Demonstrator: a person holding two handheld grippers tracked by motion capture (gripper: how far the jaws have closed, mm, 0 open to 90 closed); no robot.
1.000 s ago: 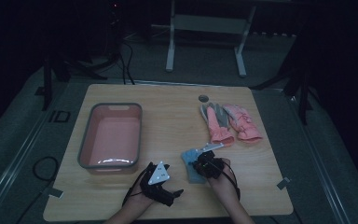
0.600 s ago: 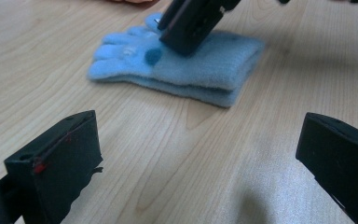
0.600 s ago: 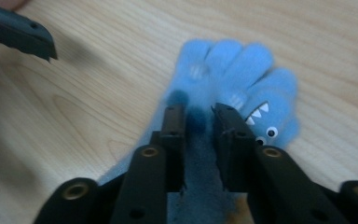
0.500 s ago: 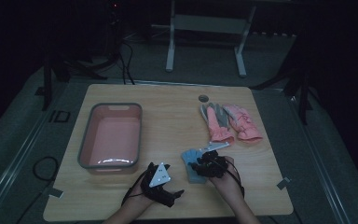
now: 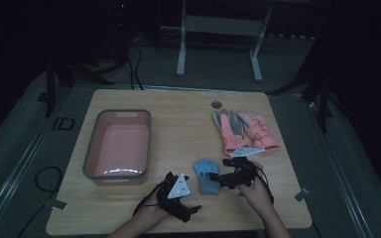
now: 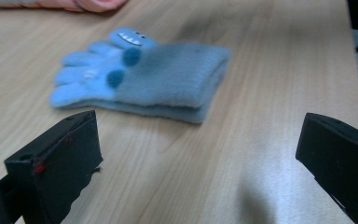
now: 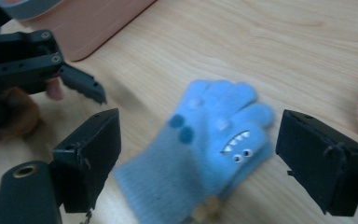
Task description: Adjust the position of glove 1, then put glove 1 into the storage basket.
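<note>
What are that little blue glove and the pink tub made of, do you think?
The blue glove looks like soft knitted fleece or wool: its surface is fuzzy and matte, with a ribbed cuff. The pink tub seems to be moulded plastic: smooth walls, a grey rim and a faint sheen, though the dim light leaves this open.

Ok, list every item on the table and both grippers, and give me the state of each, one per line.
Blue glove: lying flat on the table, a stacked pair by the left gripper view, ungripped.
Pink gloves: lying flat side by side, far right.
Pink tub: upright, empty.
Small round disc: flat beyond the pink gloves.
Left gripper: open, short of the blue glove.
Right gripper: open, jaws either side of the blue glove.
</note>
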